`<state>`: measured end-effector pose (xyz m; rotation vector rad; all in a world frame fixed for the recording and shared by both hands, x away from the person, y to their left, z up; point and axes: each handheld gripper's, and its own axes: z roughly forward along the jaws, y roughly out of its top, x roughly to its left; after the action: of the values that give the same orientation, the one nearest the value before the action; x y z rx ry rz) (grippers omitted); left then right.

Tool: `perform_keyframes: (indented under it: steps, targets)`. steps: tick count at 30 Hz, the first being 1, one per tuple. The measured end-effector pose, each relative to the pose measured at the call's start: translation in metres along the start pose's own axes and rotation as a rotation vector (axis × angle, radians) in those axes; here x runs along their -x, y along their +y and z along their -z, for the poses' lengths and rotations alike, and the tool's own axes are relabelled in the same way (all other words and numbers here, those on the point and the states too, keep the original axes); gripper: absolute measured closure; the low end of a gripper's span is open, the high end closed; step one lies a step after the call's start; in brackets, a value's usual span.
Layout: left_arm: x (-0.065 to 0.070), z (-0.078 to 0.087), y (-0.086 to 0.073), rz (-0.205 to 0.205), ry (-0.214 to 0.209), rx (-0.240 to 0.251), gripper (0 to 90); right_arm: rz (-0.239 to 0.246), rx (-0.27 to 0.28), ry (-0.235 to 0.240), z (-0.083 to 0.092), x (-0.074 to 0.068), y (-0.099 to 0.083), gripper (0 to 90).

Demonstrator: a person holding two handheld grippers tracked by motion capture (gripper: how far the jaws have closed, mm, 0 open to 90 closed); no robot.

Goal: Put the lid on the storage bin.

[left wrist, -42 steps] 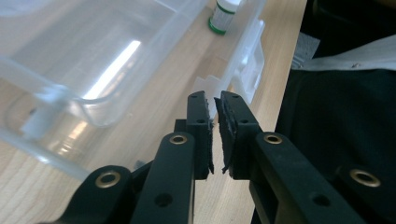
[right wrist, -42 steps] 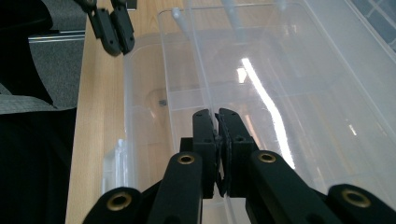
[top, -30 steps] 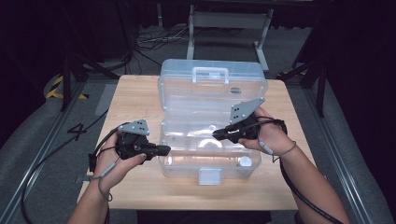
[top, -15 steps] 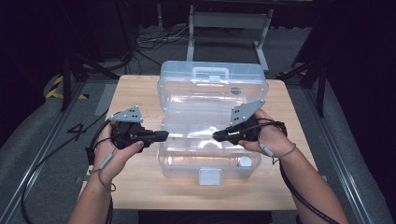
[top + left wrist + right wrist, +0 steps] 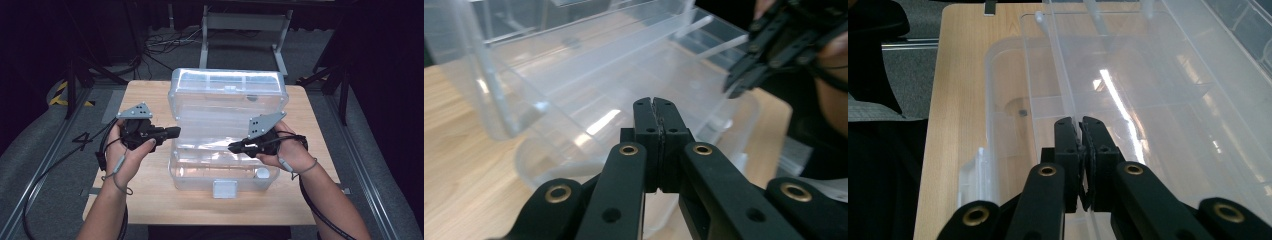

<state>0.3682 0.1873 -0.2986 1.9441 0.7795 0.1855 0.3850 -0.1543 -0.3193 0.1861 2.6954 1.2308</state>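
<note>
Gripping clear tray wall point(image 5: 1063, 80) inside open box point(image 5: 225, 145), right tool point(image 5: 233, 147) closed; left tool point(image 5: 176, 132) closed empty, beside box

Wood table point(image 5: 150, 95), metal stand point(image 5: 245, 30) behind it, cables point(image 5: 165, 45) on grey floor point(image 5: 40, 135).

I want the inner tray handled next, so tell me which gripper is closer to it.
Right. The right gripper has its fingers shut on the thin edge of the clear inner tray inside the box. The left gripper is shut, empty, beside the box's left wall.
</note>
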Motion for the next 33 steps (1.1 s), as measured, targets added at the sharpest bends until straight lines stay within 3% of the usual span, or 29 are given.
perform_keyframes:
  steps: [6,9,19,23,33]
  targets:
    - [-0.001,-0.003,0.007,0.004,0.039,0.030,90.0,0.007,0.013,-0.008,0.000,-0.002,-0.002,86.6]
    - [-0.004,-0.004,0.011,0.011,0.082,0.058,90.0,0.011,0.017,-0.017,-0.001,-0.004,-0.003,86.5]
    - [-0.015,-0.011,0.010,0.050,0.123,0.070,90.0,0.014,0.023,-0.012,-0.002,-0.008,-0.006,86.4]
    - [-0.015,-0.009,0.012,0.025,0.162,0.077,90.0,0.016,0.021,-0.005,-0.002,-0.011,-0.009,86.5]
    - [-0.015,-0.007,0.012,0.030,0.165,0.075,90.0,0.018,0.018,-0.008,-0.003,-0.012,-0.009,86.1]
